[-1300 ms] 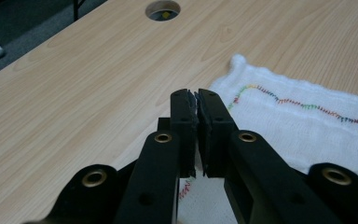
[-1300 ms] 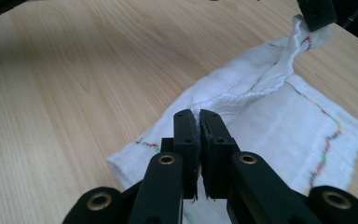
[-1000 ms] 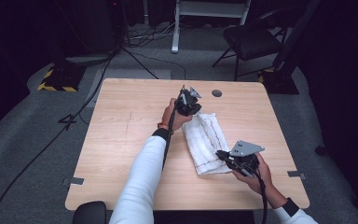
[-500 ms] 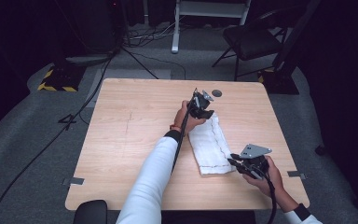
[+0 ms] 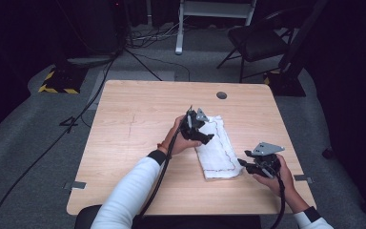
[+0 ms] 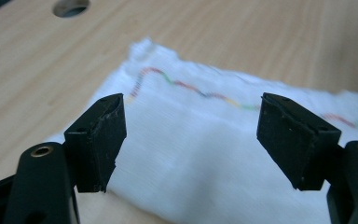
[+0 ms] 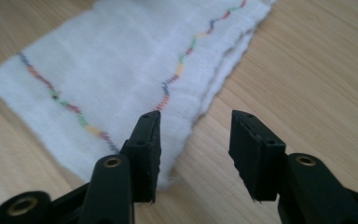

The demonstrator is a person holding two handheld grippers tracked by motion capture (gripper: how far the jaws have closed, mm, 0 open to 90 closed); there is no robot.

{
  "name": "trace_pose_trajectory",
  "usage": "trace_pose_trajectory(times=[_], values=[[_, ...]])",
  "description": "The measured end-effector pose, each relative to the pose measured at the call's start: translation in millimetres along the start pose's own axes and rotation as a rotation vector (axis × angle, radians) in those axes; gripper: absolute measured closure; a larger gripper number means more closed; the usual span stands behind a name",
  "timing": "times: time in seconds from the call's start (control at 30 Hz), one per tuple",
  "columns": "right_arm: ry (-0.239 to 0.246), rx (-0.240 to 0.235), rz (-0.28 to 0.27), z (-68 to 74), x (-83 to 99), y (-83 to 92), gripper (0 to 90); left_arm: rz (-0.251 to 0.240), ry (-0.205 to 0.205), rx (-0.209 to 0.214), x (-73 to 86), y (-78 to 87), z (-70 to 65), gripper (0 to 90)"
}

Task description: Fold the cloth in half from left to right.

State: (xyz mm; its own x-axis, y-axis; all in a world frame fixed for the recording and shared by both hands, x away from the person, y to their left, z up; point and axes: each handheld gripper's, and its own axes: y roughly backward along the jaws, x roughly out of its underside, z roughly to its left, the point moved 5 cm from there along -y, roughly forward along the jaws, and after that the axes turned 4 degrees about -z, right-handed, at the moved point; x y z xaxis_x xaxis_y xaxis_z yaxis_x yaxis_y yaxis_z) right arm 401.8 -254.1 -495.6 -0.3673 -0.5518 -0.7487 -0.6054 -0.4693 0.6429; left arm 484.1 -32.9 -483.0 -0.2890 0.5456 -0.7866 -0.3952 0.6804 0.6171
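My 2 grippers, left gripper (image 5: 208, 137) and right gripper (image 5: 241, 162), jaws just opening with nothing between, flank the folded towel (image 5: 218, 151) lying lengthwise toward the table's (image 5: 124, 143) far edge.

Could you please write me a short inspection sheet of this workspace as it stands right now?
Surface: wooden table, round hole near its far edge.
Job's things: white cloth with coloured zigzag stitching, folded, lying flat.
Clutter: nothing seen.
Grippers: left gripper over the cloth's far end, jaws just opened, nothing between them; right gripper at the cloth's near corner, jaws just opened, cloth not clamped.
Cables: gripper cable along the left sleeve; floor cables.
Surroundings: grey floor, dark chair.
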Motion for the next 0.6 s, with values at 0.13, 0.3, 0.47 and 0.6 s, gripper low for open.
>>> trace_pose_trajectory(times=[0.13,0.3,0.47,0.6], values=[[-0.003,-0.020,0.026,-4.6,5.1,-6.3,53.8,0.044,-0.068,0.073,18.8,2.1,-31.4,24.7],[0.014,-0.075,0.074,0.8,15.1,-15.9,54.7,0.116,-0.151,0.108,36.6,-6.6,-53.3,27.0],[0.007,-0.105,0.080,5.5,17.7,-17.0,57.1,0.120,-0.144,0.114,45.5,-5.8,-54.3,27.2],[-0.002,-0.139,0.082,10.7,18.3,-16.0,58.0,0.126,-0.165,0.097,52.0,-3.3,-56.9,27.5]])
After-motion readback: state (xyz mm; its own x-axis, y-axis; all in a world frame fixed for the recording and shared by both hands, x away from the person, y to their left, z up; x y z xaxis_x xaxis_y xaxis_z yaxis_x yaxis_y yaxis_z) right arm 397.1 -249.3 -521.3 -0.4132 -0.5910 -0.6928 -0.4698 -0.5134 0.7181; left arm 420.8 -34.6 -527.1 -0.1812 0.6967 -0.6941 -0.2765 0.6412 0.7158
